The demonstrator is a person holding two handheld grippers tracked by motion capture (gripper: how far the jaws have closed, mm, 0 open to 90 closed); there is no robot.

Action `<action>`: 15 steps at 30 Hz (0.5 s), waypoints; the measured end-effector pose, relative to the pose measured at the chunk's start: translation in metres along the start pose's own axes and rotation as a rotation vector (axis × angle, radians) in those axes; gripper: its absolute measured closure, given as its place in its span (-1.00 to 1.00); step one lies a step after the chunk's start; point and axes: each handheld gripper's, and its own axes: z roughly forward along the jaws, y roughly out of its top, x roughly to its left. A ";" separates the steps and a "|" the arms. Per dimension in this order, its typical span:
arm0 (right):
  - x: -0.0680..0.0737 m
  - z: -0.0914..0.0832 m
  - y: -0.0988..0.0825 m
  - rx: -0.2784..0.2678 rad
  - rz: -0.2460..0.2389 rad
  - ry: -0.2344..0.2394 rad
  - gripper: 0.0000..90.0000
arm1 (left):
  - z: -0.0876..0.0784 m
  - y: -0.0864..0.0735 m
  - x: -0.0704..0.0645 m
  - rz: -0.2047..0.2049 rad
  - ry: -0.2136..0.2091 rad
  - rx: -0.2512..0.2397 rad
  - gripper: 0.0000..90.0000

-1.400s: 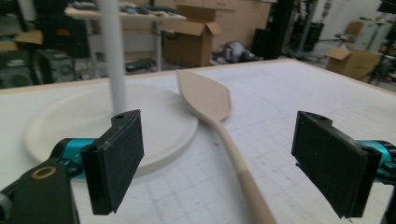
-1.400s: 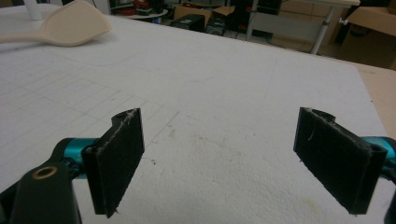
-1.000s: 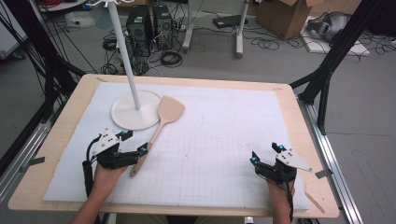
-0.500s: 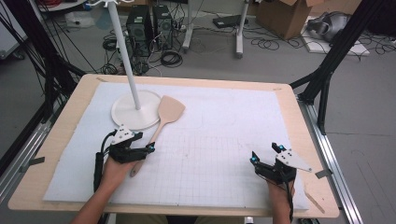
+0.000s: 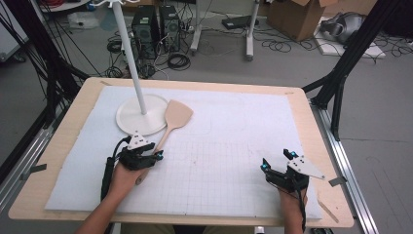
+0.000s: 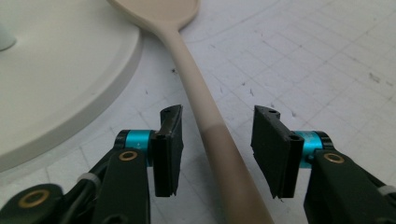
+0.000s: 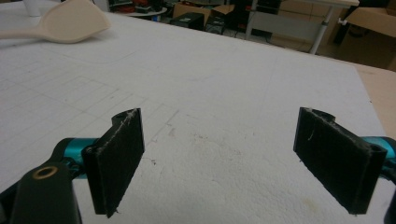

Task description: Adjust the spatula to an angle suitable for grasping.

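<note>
A wooden spatula (image 5: 171, 124) lies on the white grid mat (image 5: 229, 131), blade pointing away from me. The blade's edge rests against the round white base (image 5: 127, 120) of a pole stand. My left gripper (image 5: 146, 159) is down at the near part of the handle. In the left gripper view, the handle (image 6: 201, 93) runs between the open jaws of that gripper (image 6: 217, 140), with a gap on each side. My right gripper (image 5: 276, 162) rests low at the mat's near right, open (image 7: 238, 144) over bare mat. The spatula blade (image 7: 74, 21) lies far off to its left.
The stand's white pole (image 5: 131, 53) rises from the base (image 6: 56, 70) at the mat's back left. The wooden table edge (image 5: 336, 204) borders the mat. Cables, computer towers and a cardboard box (image 5: 297, 14) sit on the floor beyond the table.
My left gripper has moved right and slightly forward, from beside the spatula handle to straddling it. The right gripper has stayed put.
</note>
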 end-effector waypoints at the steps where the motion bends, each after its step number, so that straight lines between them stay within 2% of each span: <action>1: 0.000 0.000 0.000 0.001 -0.002 0.000 -0.67 | 0.000 0.000 0.000 0.000 0.000 0.000 0.31; 2: 0.000 0.000 0.000 0.001 -0.002 0.000 -0.67 | 0.002 0.001 -0.001 0.011 0.013 0.018 0.34; 5: 0.000 0.000 0.000 0.001 -0.003 0.000 -0.67 | 0.002 0.001 0.000 -0.008 0.016 0.016 0.43; 8: 0.000 0.000 0.000 0.000 0.000 0.000 -0.67 | 0.002 0.001 -0.002 0.003 0.026 0.020 0.45; 15: 0.000 0.000 0.000 0.000 -0.002 0.001 -0.67 | 0.002 0.003 -0.005 -0.052 0.069 0.027 0.55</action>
